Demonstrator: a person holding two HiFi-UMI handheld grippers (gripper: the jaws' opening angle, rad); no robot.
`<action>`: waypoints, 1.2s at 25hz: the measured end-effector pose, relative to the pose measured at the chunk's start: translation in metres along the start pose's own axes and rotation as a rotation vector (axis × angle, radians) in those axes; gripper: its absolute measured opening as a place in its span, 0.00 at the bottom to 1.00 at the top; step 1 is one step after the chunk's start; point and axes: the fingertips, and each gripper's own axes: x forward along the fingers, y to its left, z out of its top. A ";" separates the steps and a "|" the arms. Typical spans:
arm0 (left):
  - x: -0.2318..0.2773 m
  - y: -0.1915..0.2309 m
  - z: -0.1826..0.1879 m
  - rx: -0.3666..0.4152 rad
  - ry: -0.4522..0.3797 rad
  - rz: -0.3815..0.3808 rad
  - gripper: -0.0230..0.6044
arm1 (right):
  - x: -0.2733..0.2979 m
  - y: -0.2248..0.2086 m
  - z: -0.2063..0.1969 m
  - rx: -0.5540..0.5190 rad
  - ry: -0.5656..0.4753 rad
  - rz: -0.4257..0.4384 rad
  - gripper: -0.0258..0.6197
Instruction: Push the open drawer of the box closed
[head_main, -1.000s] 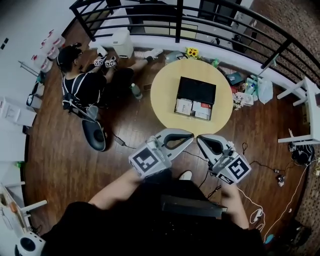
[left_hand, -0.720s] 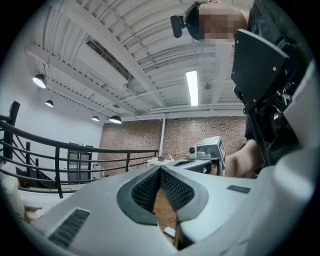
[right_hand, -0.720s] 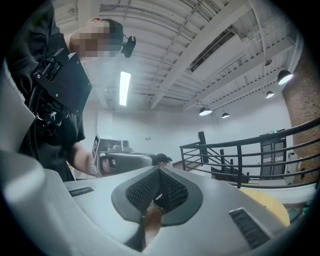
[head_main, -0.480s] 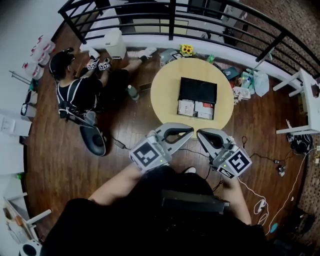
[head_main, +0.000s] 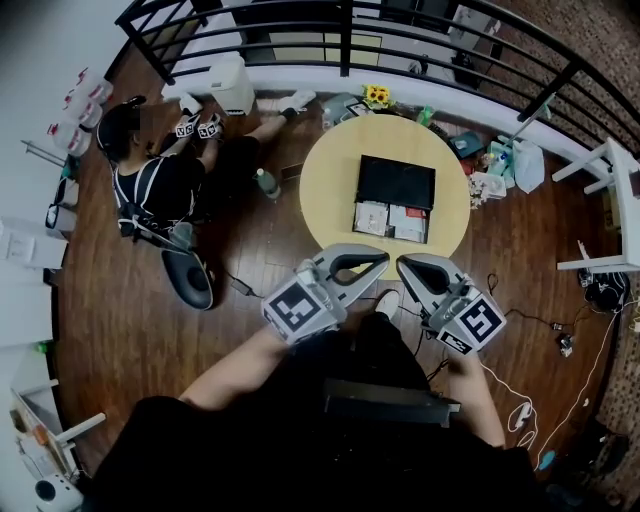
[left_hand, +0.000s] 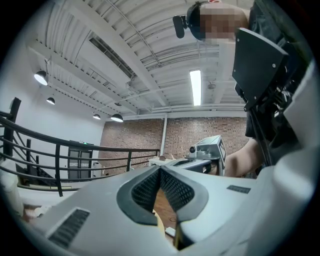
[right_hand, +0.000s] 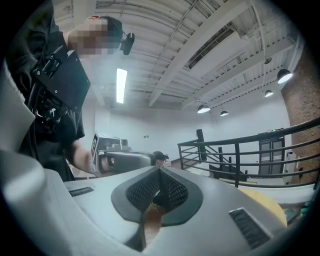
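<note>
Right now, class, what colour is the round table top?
Pale yellow table top, clearest in head view.

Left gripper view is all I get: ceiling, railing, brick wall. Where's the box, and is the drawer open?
Observer: In the head view the black box sits on the round table, and its drawer is pulled out toward the wearer.
Operator: Am I touching it?
Observer: No. The left gripper shows over the table's near edge, short of the drawer front.
Operator: Right side?
Observer: The right gripper is beside the left one, with its jaws together and nothing between them.
</note>
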 end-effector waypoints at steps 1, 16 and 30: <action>0.007 0.003 -0.001 -0.005 0.001 0.007 0.07 | -0.001 -0.007 -0.002 0.004 -0.002 0.008 0.03; 0.180 0.054 0.000 -0.016 0.057 0.154 0.07 | -0.062 -0.171 -0.003 0.038 0.012 0.151 0.03; 0.222 0.090 -0.024 -0.005 0.075 0.253 0.07 | -0.060 -0.222 -0.057 0.131 0.110 0.216 0.03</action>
